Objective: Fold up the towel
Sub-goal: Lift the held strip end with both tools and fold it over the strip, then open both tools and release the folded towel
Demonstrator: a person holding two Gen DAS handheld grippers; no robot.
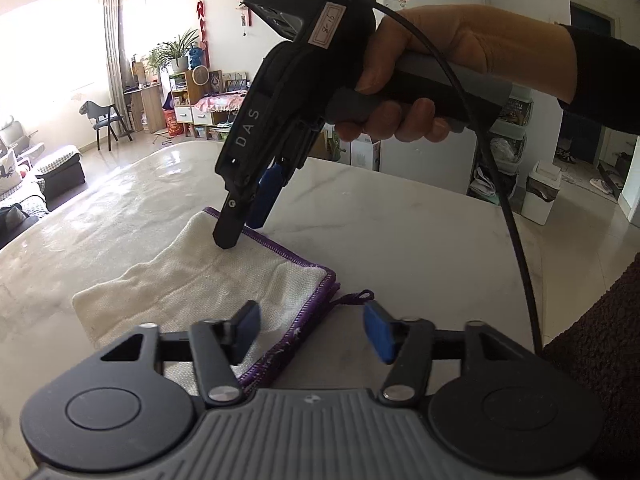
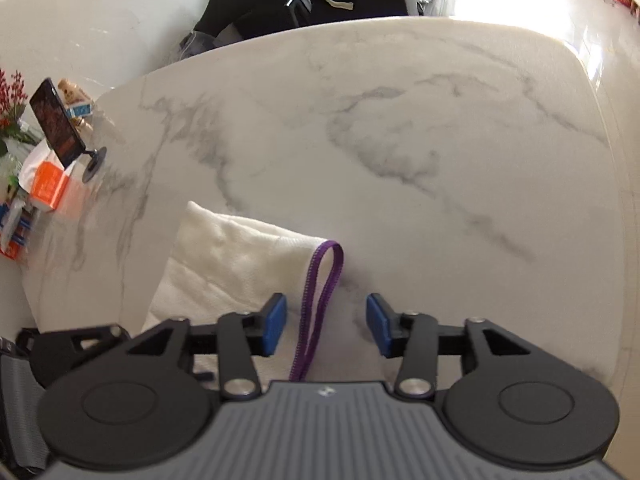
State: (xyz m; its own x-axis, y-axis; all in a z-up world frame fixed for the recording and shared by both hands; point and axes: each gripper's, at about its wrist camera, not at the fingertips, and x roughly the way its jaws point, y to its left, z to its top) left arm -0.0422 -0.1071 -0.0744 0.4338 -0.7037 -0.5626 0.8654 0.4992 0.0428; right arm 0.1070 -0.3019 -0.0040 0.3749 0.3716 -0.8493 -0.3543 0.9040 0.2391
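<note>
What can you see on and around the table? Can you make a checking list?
Surface: white marble table, shiny, grey veins.
Job's things: white towel with purple edging, folded, lying flat; its purple loop rests on the table.
Clutter: phone on a stand and small boxes at the table's far edge.
Grippers: left tool open, over the towel's corner, nothing between its pads; right tool open above the loop, one fingertip down at the towel, held by a hand.
Cables: black cable hanging from the right tool.
Surroundings: living room with sofa, chair, plants, bin, red wall decorations.
</note>
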